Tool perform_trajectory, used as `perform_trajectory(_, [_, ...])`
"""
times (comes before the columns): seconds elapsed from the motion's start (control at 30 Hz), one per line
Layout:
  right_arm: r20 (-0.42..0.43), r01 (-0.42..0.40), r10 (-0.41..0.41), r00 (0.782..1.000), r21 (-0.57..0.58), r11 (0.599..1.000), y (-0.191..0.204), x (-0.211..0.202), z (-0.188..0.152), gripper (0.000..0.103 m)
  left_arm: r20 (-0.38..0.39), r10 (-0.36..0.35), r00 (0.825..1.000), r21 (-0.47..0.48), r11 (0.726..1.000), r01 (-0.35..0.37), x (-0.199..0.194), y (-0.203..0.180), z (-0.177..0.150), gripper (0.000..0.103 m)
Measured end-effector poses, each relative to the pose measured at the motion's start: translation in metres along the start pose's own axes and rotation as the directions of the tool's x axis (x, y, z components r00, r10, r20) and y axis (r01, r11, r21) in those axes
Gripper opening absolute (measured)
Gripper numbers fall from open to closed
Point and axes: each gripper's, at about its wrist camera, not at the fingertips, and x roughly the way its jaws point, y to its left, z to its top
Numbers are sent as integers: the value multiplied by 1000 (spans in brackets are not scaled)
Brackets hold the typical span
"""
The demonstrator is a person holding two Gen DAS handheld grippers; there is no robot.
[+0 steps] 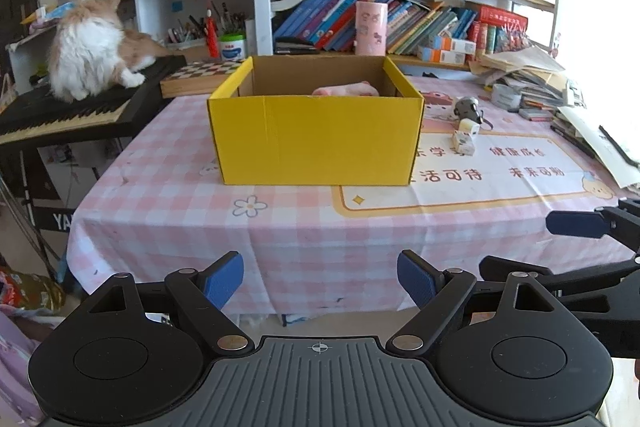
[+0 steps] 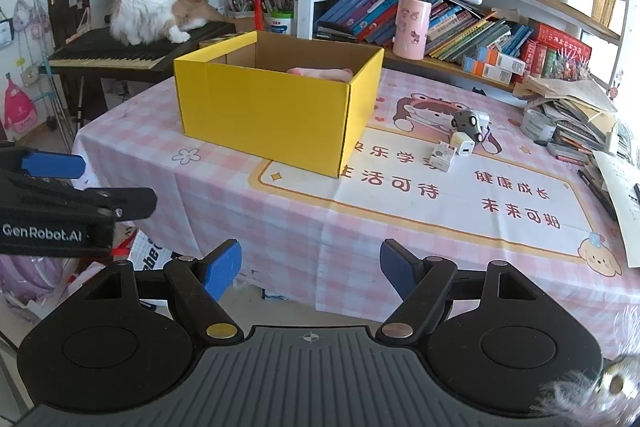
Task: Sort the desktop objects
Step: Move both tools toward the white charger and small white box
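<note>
An open yellow cardboard box (image 1: 316,141) (image 2: 264,123) stands on the pink checked tablecloth (image 1: 192,211) (image 2: 248,211), with a pink soft thing (image 1: 346,91) (image 2: 320,73) lying inside. To the right of the box lie a small grey toy car (image 1: 467,108) (image 2: 466,121), a white charger cube (image 1: 469,127) (image 2: 463,143) and a small white box (image 1: 463,143) (image 2: 442,155). My left gripper (image 1: 320,281) is open and empty, held off the table's near edge. My right gripper (image 2: 310,269) is also open and empty, beside it on the right.
A cat (image 1: 94,61) (image 2: 154,5) sits on a black keyboard (image 1: 60,111) (image 2: 120,53) to the left of the table. Bookshelves (image 1: 400,23) and a pink cup (image 1: 371,29) (image 2: 412,27) stand behind. Stacked papers (image 1: 532,79) (image 2: 576,111) and pens crowd the right side.
</note>
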Motion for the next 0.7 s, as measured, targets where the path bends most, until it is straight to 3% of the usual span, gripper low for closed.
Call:
perform_trajectory(0.3, [2, 11, -11, 1000, -3, 1000, 2, -4, -2, 75, -3, -20, 1000, -2, 1000, 20, -2, -2, -2, 87])
perform_trajectory(0.7, [-13, 88, -87, 996, 43, 995, -6, -15, -14, 76, -7, -97, 995, 39, 994, 98, 6, -14, 1, 87])
